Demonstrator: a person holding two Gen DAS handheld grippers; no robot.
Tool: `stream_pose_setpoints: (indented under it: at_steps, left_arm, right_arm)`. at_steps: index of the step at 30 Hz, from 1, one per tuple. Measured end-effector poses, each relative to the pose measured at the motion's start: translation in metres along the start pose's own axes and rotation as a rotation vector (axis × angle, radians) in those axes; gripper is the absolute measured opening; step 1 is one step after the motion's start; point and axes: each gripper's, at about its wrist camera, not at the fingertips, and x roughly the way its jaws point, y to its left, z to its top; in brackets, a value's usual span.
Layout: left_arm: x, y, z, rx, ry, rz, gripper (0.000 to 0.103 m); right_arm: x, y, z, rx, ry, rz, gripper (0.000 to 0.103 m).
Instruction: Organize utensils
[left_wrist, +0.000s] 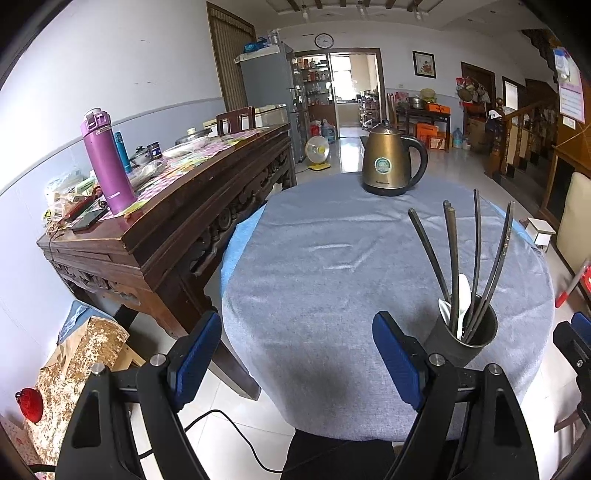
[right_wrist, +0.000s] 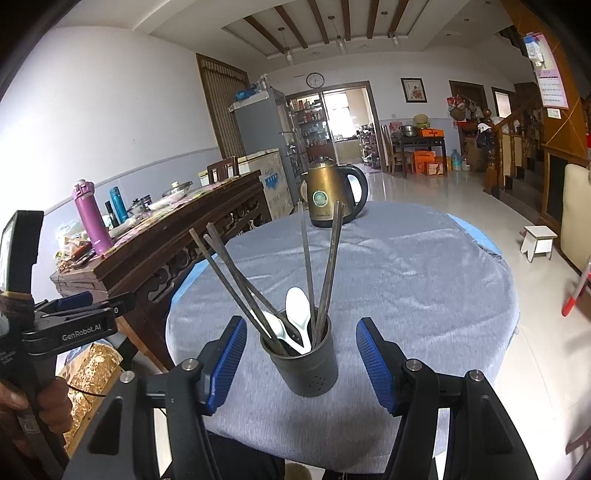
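While my right gripper (right_wrist: 301, 363) hangs open around the dark holder cup (right_wrist: 304, 363) on the cloth-covered counter (right_wrist: 424, 295), untouching, and my left gripper (left_wrist: 297, 360) open beside it, its stiff chopsticks (right_wrist: 236, 280) and smooth white spoons (right_wrist: 299, 306) look light, slippery, best pinched mid-shaft.

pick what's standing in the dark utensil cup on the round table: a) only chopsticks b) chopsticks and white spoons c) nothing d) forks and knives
b: the utensil cup holds several long dark chopsticks leaning outward, with white spoons tucked among them; no forks or knives show.
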Motion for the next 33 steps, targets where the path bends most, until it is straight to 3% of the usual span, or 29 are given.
stream_pose_setpoints:
  at_steps: [9, 33]
  left_arm:
    - [-0.002, -0.003, -0.003, 0.004, 0.003, -0.014, 0.084]
    - [-0.003, -0.012, -0.01, 0.03, 0.012, -0.067, 0.084]
  right_arm:
    - [0.006, -0.002, 0.0, 0.032, 0.052, 0.003, 0.066]
    - [0.015, 0.006, 0.003, 0.036, 0.095, -0.042, 0.066]
